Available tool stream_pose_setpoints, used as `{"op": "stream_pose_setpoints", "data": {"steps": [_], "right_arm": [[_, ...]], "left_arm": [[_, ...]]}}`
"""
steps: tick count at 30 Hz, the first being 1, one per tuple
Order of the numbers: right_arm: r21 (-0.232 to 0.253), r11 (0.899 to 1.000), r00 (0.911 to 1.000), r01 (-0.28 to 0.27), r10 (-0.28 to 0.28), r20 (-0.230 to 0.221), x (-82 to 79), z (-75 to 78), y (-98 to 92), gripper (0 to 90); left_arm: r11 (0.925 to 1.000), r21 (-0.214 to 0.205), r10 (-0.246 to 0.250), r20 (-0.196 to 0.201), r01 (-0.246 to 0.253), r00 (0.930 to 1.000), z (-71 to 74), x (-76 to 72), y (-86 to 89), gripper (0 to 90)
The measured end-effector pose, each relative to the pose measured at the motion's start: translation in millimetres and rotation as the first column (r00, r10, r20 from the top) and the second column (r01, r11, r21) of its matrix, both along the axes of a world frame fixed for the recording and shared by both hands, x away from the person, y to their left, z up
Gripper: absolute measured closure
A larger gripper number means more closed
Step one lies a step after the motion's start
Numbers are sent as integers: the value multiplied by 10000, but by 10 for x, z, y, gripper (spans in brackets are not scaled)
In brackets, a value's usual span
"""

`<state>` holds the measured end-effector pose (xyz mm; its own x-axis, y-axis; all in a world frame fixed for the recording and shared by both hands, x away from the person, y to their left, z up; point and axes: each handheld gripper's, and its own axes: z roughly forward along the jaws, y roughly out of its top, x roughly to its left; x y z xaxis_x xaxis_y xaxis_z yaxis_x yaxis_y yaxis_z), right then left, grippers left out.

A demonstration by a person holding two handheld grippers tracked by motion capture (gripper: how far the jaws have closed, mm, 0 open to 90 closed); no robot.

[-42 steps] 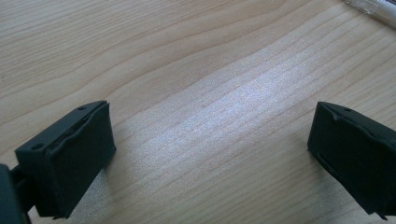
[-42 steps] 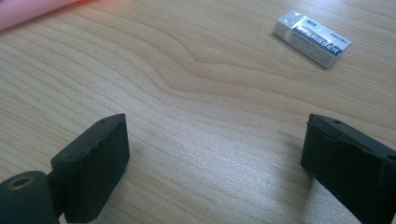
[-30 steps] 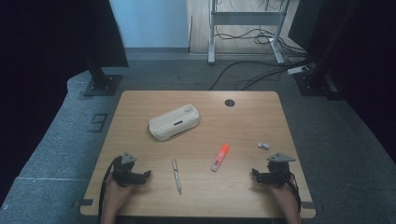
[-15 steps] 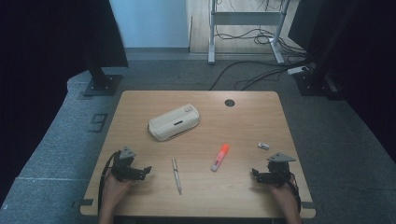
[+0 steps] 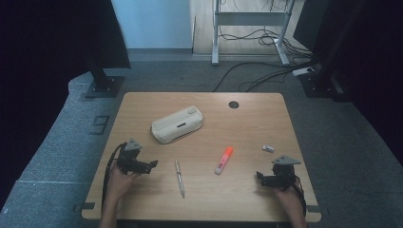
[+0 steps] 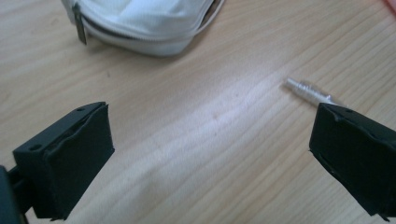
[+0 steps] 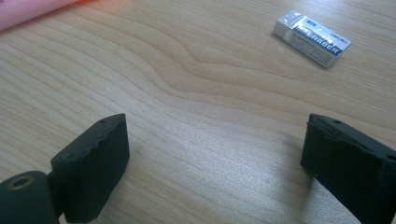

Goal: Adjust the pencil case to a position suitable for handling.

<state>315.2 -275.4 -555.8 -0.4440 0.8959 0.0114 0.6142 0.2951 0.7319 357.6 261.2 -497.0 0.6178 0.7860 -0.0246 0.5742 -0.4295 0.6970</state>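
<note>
Left gripper view: left gripper [image 6: 210, 154], jaws spread empty; silver pen [image 6: 310, 91] at two o'clock looks light, stiff, slippery — pinch mid-barrel. Right gripper [image 7: 215, 168] likewise released.

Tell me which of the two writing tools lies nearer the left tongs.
The silver pen, lying just right of the left tongs; its tip shows by one jaw in the left gripper view. The orange-pink highlighter lies farther right, mid-table.

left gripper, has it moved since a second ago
Yes. The left gripper has shifted forward and a little right, toward the silver pen and the white pouch, both of which lie where they were. It stands open.
</note>
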Motion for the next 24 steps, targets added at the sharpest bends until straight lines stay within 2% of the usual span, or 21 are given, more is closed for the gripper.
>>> {"op": "stream_pose_setpoints", "data": {"steps": [6, 9, 13, 16, 17, 18, 21, 24], "right_arm": [[0, 10000, 10000, 2, -2, -1, 0, 0, 0, 72], [0, 10000, 10000, 2, -2, -1, 0, 0, 0, 72], [-1, 10000, 10000, 1, -1, -1, 0, 0, 0, 72], [0, 10000, 10000, 1, -1, -2, 0, 0, 0, 71], [0, 10000, 10000, 2, -2, -4, 0, 0, 0, 72], [0, 10000, 10000, 3, -3, -2, 0, 0, 0, 72], [1, 10000, 10000, 2, -2, -1, 0, 0, 0, 72], [0, 10000, 10000, 1, -1, 0, 0, 0, 0, 72]], "left_arm": [[9996, -132, -236, -20, 236, 9997, 112, 131, -83, 0], [9991, 24, -416, 242, 416, 9988, 184, 229, -155, 0], [9982, 111, -590, 502, 586, 9970, 209, 291, -208, 0], [9969, 200, -772, 390, 764, 9963, 224, 359, -269, 0], [9967, 109, -805, -124, 806, 9967, 236, 418, -311, 0], [9969, -23, -781, -363, 781, 9963, 238, 449, -333, 0], [9970, 138, -754, -449, 761, 9961, 247, 502, -371, 0], [9967, 127, -794, -445, 800, 9959, 250, 562, -415, 0]]}}
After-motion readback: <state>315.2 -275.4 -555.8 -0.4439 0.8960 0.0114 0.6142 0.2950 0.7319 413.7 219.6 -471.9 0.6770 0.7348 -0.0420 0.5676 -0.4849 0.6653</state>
